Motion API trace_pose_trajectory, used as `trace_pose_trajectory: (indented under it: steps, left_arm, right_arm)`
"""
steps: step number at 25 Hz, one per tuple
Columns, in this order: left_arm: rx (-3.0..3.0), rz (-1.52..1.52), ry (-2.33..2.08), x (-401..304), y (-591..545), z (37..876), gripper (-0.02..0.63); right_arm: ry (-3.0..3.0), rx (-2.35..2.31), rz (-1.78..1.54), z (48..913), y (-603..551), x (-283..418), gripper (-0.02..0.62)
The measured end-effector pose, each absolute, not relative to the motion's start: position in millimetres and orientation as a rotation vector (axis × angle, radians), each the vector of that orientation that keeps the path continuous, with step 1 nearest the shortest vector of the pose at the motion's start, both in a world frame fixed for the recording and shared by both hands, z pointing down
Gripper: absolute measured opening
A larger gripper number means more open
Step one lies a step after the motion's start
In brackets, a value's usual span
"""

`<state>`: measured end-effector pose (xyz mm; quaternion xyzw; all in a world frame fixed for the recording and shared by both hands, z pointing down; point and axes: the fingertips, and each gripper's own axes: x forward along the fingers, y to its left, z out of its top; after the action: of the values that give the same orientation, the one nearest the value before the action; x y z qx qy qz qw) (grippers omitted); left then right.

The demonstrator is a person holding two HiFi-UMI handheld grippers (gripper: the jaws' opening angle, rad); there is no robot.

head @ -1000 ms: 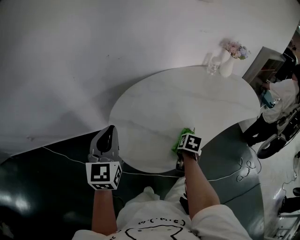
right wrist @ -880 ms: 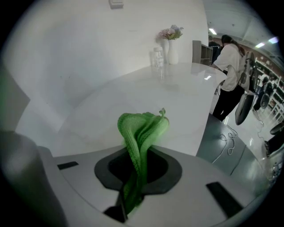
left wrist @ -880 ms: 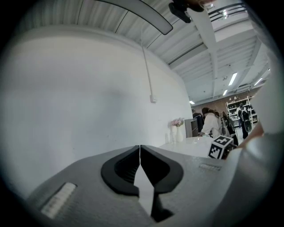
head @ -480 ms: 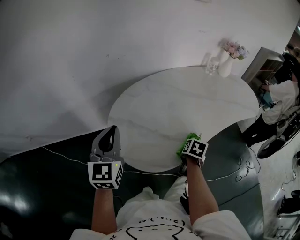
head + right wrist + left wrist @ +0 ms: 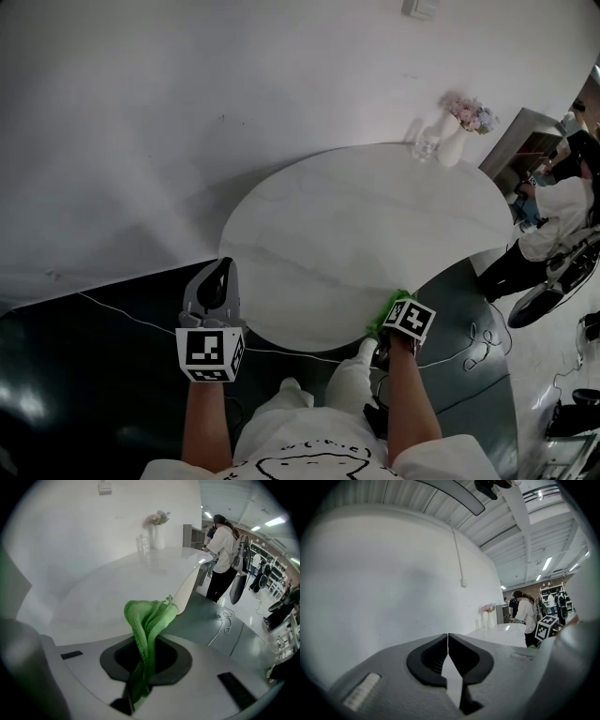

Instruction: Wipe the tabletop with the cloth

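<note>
The round white tabletop [image 5: 366,234] fills the middle of the head view. My right gripper [image 5: 389,311] is shut on a green cloth [image 5: 385,313], held at the table's near right edge. In the right gripper view the cloth [image 5: 147,623] stands bunched up out of the closed jaws, with the tabletop [image 5: 117,588] beyond it. My left gripper [image 5: 217,274] hovers off the table's near left edge, over the dark floor. Its jaws [image 5: 447,641] are shut with nothing between them.
A white vase of flowers [image 5: 457,131] and a clear glass [image 5: 427,142] stand at the table's far right edge. A person in a white shirt [image 5: 553,220] stands to the right, beside a grey cabinet [image 5: 520,141]. A thin cable [image 5: 122,314] runs across the dark floor.
My right gripper has slid the green cloth rightward and nearer along the table's near edge. The left gripper has stayed where it was.
</note>
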<state>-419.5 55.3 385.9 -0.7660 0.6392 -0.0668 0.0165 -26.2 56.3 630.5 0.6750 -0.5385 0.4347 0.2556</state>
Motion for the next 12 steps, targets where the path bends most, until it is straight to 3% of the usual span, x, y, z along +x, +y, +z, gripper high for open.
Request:
trace_pose_trajectory:
  steps: [12]
  left_arm:
    - [-2.302,-0.228,2.079,-429.1,33.6,379.0,0.02]
  right_arm:
    - [-1.827,1.798,1.034,540.1,-40.6,-66.0,0.043]
